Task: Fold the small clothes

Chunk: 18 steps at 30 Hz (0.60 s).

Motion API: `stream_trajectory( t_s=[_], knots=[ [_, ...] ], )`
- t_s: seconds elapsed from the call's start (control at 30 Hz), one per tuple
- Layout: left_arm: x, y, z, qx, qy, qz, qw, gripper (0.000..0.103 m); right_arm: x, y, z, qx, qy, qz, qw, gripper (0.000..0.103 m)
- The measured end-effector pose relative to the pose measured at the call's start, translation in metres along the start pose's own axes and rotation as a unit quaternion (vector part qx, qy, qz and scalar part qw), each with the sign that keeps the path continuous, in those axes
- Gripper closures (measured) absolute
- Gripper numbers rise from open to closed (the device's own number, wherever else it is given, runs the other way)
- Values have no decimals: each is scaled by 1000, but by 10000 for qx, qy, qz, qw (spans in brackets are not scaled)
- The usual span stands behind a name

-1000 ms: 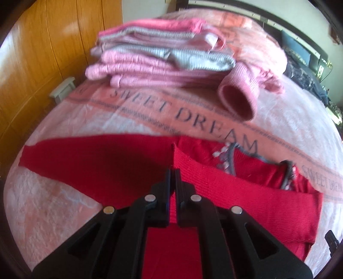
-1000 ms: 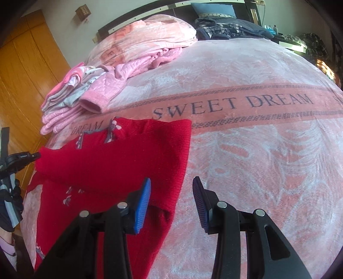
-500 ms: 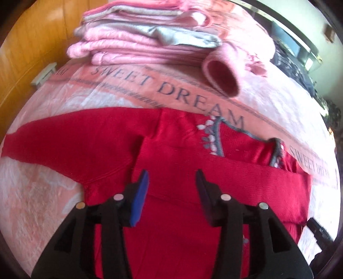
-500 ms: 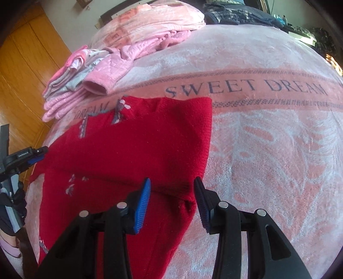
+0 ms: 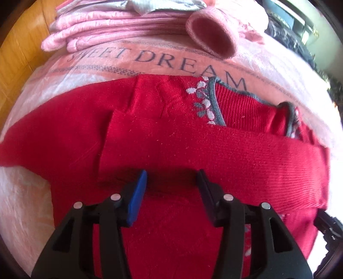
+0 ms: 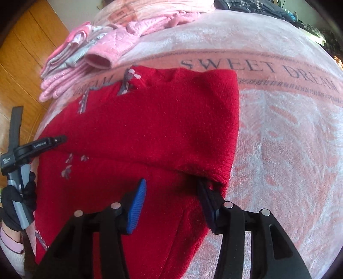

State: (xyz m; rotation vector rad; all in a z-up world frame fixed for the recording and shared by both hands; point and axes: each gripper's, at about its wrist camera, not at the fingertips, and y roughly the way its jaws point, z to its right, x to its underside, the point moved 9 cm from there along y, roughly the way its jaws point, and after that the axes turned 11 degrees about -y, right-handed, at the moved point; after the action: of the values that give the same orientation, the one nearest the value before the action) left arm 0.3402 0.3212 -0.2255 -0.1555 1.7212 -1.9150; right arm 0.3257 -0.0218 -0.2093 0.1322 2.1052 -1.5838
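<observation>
A small red knitted sweater (image 5: 193,150) (image 6: 163,128) with grey-and-white flower trim lies flat on the pink blanket. One sleeve is folded across its chest; the other sleeve (image 5: 49,137) stretches out to the left. My left gripper (image 5: 171,188) hovers open low over the sweater's middle, with nothing between its fingers. My right gripper (image 6: 171,197) is open just above the folded sleeve's cuff; its right finger (image 6: 206,206) sits under the cuff edge. The left gripper (image 6: 49,141), held by a gloved hand (image 6: 17,206), shows at the far left of the right wrist view.
A stack of folded pink and grey clothes (image 5: 128,28) (image 6: 70,62) lies behind the sweater, with a pink sleeve opening (image 5: 212,34) facing me. The pink "SWEET DREAM" blanket (image 6: 289,139) covers the bed. A wooden wardrobe (image 6: 27,53) stands left; dark clothes (image 6: 268,8) lie at the back.
My left gripper opened, letting go of the sleeve now folded across the chest, and moved closer over the sweater. My right gripper stayed open and moved in to the sleeve cuff.
</observation>
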Motion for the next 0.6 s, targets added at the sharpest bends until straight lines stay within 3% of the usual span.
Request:
stream_trajectory(
  t_s=[0.1,0.2,0.37,0.47,0.6],
  knots=[
    [-1,-18,-15,178,-198,41,9996,55,-1,-11,0,30,-22,105,9999,51],
    [-1,-40,-54,140,-441,147,9988,52,-6,-19,-4,113,-148,193,9996,50],
    [4,-62,-160,-274,-1066,118,9939,52,-12,-22,-22,130,-358,256,9989,47],
    [8,-70,-234,-424,-1756,71,9835,52,-13,-21,-31,154,-480,258,9984,46],
    [3,-76,-321,-192,-2762,173,9608,52,-8,-16,-37,237,-615,196,9976,46]
  ],
)
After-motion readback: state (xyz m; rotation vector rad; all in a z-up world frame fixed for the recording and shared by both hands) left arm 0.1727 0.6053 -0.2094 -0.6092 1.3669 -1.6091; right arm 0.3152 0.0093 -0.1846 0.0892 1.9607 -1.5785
